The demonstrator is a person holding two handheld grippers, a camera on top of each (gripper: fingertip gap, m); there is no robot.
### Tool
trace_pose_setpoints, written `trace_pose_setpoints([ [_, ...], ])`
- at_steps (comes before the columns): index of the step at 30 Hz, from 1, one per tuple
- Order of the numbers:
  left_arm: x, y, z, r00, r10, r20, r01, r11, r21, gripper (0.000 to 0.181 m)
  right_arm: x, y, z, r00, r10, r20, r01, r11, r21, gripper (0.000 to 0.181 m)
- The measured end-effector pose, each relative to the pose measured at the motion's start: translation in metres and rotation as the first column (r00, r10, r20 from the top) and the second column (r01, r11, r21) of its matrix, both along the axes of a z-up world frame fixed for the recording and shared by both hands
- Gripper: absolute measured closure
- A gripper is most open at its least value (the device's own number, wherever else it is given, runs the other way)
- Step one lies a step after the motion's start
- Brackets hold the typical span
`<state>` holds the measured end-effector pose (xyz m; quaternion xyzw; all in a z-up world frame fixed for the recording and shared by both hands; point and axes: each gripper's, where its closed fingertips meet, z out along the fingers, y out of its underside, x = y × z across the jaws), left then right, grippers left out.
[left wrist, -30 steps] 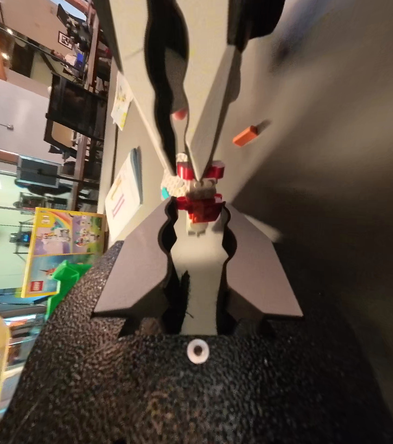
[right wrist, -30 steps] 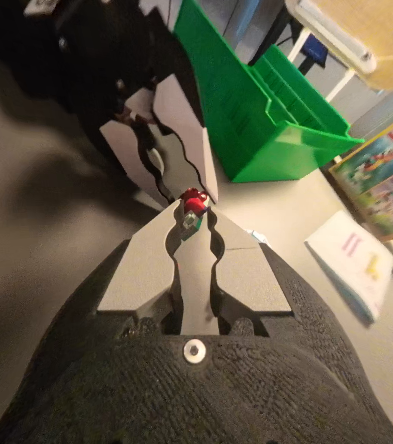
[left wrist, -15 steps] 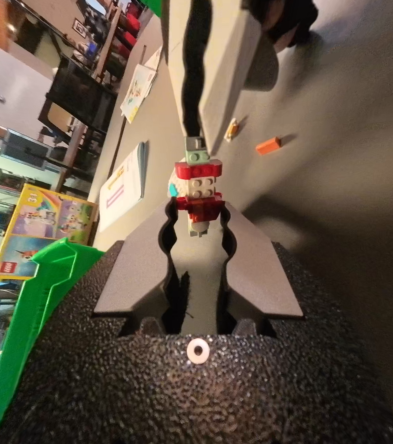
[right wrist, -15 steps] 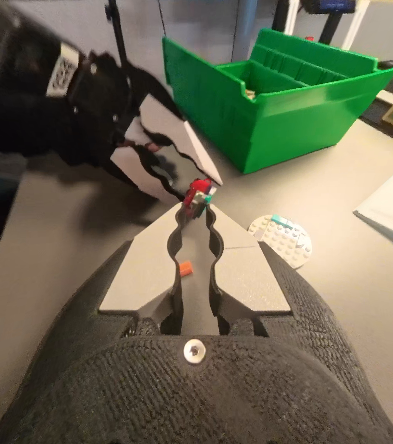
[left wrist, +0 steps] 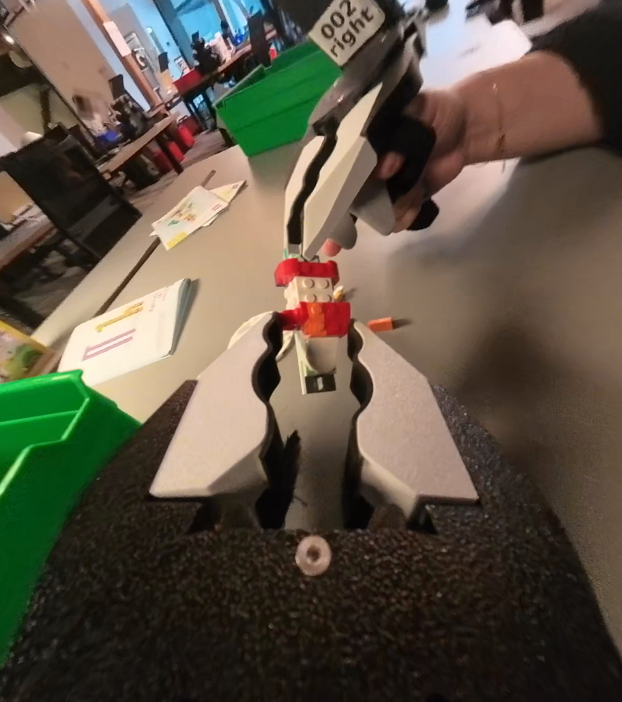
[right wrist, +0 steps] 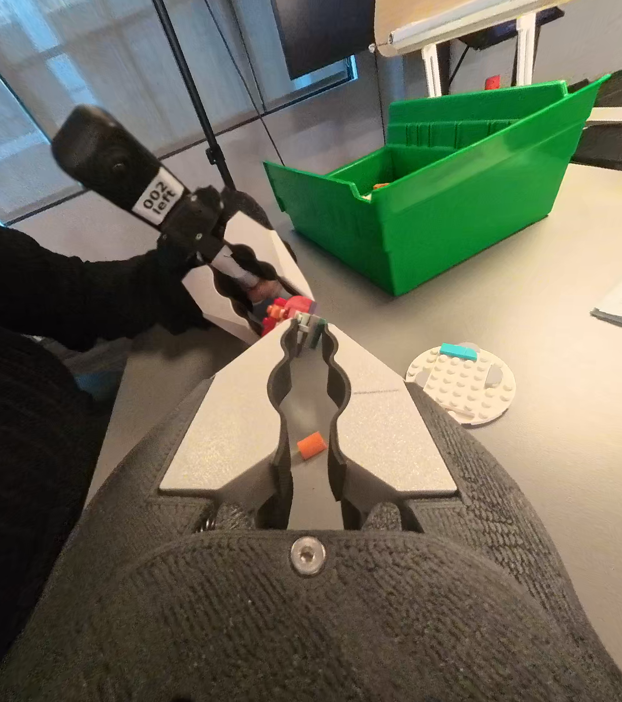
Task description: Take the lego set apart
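Observation:
The lego set [left wrist: 313, 304] is a small stack of red, white and orange bricks with a pale tail piece, held above the table. My left gripper [left wrist: 313, 326] is shut on its red and orange lower part. My right gripper [left wrist: 298, 250] comes down from above and is shut on a small pale green piece [left wrist: 288, 252] at the stack's top. In the right wrist view my right gripper [right wrist: 307, 326] pinches that green and grey piece [right wrist: 307, 331] right against the red stack [right wrist: 282, 308], which sits in my left gripper [right wrist: 286, 317]. I cannot tell whether the piece is still joined.
A green bin [right wrist: 453, 228] stands behind the grippers and shows at the left wrist view's near left [left wrist: 16, 437]. A round white plate [right wrist: 461, 387] with a teal piece and a loose orange brick [right wrist: 311, 445] lie on the table. Booklets [left wrist: 130, 330] lie farther left. Less than 4 cm separates the two grippers' tips. Left tips and right tips are each some 10 cm from the round white plate [right wrist: 461, 387].
Both grippers have swung round together, so both views now sit level with the table. The stack stays gripped at both ends. The right gripper's hand and handle have come into view.

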<state>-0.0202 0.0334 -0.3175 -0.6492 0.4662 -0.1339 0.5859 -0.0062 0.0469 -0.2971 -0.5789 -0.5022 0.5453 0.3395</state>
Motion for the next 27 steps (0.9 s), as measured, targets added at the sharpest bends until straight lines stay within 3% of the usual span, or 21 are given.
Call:
trace_pose_setpoints([
  [3,0.0,0.001,-0.005,0.999,0.003,0.036,0.0,0.996,-0.086,0.148,0.0,0.006,-0.005,0.999,-0.041,0.033,0.039,0.996,0.082,0.168],
  [5,-0.004,0.008,-0.011,0.998,0.056,-0.009,-0.057,0.993,-0.1,0.149,0.002,0.007,0.0,0.998,-0.07,-0.001,0.067,0.952,0.3,0.152],
  [7,-0.006,0.01,-0.018,0.994,0.079,-0.069,-0.087,0.99,-0.113,0.149,0.004,0.0,-0.001,0.998,-0.058,0.0,0.049,0.839,0.543,0.138],
  [10,0.001,0.004,-0.025,0.994,0.045,-0.096,-0.06,0.985,-0.164,0.149,0.003,-0.007,-0.024,0.992,-0.062,0.114,-0.055,0.6,0.798,0.127],
  [12,0.005,0.0,-0.027,0.995,0.019,-0.102,-0.036,0.986,-0.166,0.148,0.002,-0.013,-0.036,0.987,-0.042,0.157,-0.118,0.48,0.87,0.126],
  [16,0.011,-0.004,-0.027,0.997,-0.015,-0.071,0.001,0.982,-0.188,0.148,0.001,-0.013,-0.042,0.985,-0.048,0.166,-0.137,0.368,0.92,0.133],
  [18,0.015,-0.007,-0.023,0.999,-0.037,-0.021,0.032,0.977,-0.211,0.148,0.001,-0.011,-0.035,0.991,-0.057,0.119,-0.098,0.287,0.953,0.148],
  [19,0.015,-0.006,-0.021,0.999,-0.033,-0.005,0.032,0.978,-0.205,0.148,0.001,-0.01,-0.033,0.992,-0.061,0.109,-0.088,0.286,0.954,0.149],
  [21,0.014,-0.005,-0.018,1.0,-0.022,0.02,0.025,0.981,-0.194,0.148,0.0,-0.007,-0.031,0.991,-0.076,0.108,-0.073,0.369,0.927,0.15],
  [24,0.012,-0.002,-0.003,0.999,0.003,0.05,0.001,0.996,-0.086,0.145,0.001,-0.001,-0.027,0.99,-0.091,0.103,-0.034,0.563,0.826,0.151],
  [27,0.005,0.004,-0.002,0.993,0.065,-0.1,-0.056,0.995,0.086,0.131,0.002,0.007,-0.029,0.985,-0.114,0.129,-0.005,0.733,0.68,0.151],
])
